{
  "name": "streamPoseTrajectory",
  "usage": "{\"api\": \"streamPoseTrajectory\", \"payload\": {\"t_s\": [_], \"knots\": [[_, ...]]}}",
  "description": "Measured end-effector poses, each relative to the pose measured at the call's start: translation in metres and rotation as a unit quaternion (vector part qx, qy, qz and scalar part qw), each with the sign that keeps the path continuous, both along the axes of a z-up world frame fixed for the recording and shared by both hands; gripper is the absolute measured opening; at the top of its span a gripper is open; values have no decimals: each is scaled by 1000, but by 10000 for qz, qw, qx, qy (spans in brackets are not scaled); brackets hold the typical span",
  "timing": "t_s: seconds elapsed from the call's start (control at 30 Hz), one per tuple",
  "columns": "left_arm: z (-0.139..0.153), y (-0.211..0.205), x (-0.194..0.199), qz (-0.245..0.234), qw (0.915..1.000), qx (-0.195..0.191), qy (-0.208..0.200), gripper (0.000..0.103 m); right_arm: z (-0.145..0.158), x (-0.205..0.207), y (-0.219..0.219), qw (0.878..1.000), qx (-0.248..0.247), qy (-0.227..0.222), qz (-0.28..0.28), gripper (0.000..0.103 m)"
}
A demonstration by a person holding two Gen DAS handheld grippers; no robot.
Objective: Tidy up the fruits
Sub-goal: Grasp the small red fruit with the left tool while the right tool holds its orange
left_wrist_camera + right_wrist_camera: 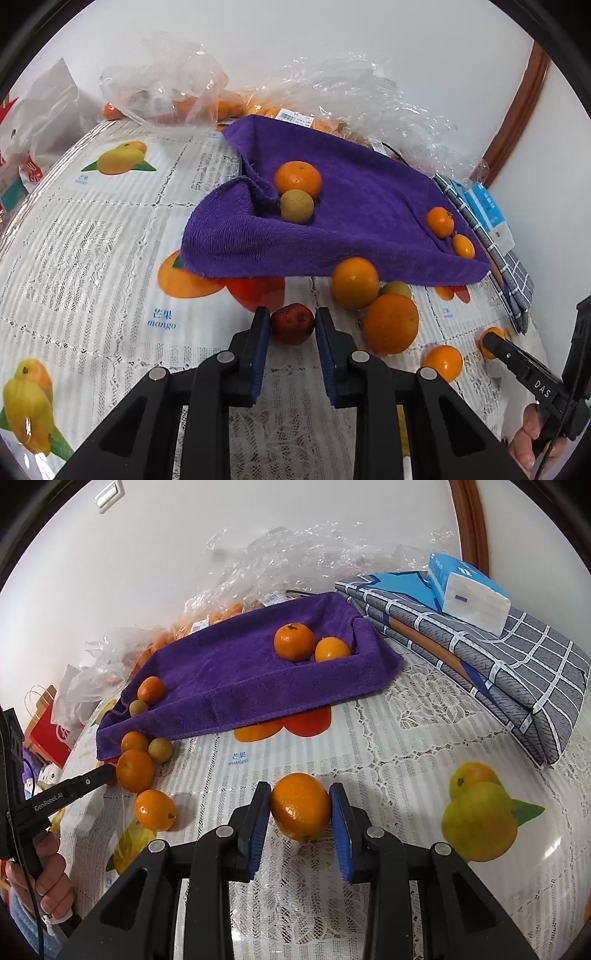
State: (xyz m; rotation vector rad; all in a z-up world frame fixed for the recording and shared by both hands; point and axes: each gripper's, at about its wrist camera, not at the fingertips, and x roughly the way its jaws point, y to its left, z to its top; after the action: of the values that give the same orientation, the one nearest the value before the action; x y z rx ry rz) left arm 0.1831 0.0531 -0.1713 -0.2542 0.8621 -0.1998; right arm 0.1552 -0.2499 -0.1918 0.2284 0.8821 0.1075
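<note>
Left tool [291,325] clamps a dark red fruit [292,323]; right tool [300,808] clamps an orange [300,806] above the surface [399,738]

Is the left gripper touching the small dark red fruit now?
Touching. In the left wrist view, the left gripper has both blue pads pressed against the sides of the dark red fruit, with no gap visible.

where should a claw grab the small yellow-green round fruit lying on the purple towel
Take the small yellow-green round fruit across its widest middle, coming down from above and the near side. It sits in a dip of the purple terry towel, touching a bigger orange mandarin behind it, and a towel fold rises at its left. So set one finger on its left and one on its right; that line looks the least blocked.
</note>
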Motion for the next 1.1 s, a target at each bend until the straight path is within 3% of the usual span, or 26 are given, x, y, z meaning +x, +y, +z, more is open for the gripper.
{"api": "streamPoseTrajectory", "payload": {"t_s": [0.27,0.53,1.1], "knots": [[1,-12,-9,-12,9992,386,-85,29,0,1,0,10000,2,9,38,32],[0,-12,5,-50,10000,-21,-25,29,-1,2,0,10000,-49,14,38,32],[5,-11,-11,-152,9992,-176,-312,24,2,-2,-6,9999,-56,-46,-137,32]]}}
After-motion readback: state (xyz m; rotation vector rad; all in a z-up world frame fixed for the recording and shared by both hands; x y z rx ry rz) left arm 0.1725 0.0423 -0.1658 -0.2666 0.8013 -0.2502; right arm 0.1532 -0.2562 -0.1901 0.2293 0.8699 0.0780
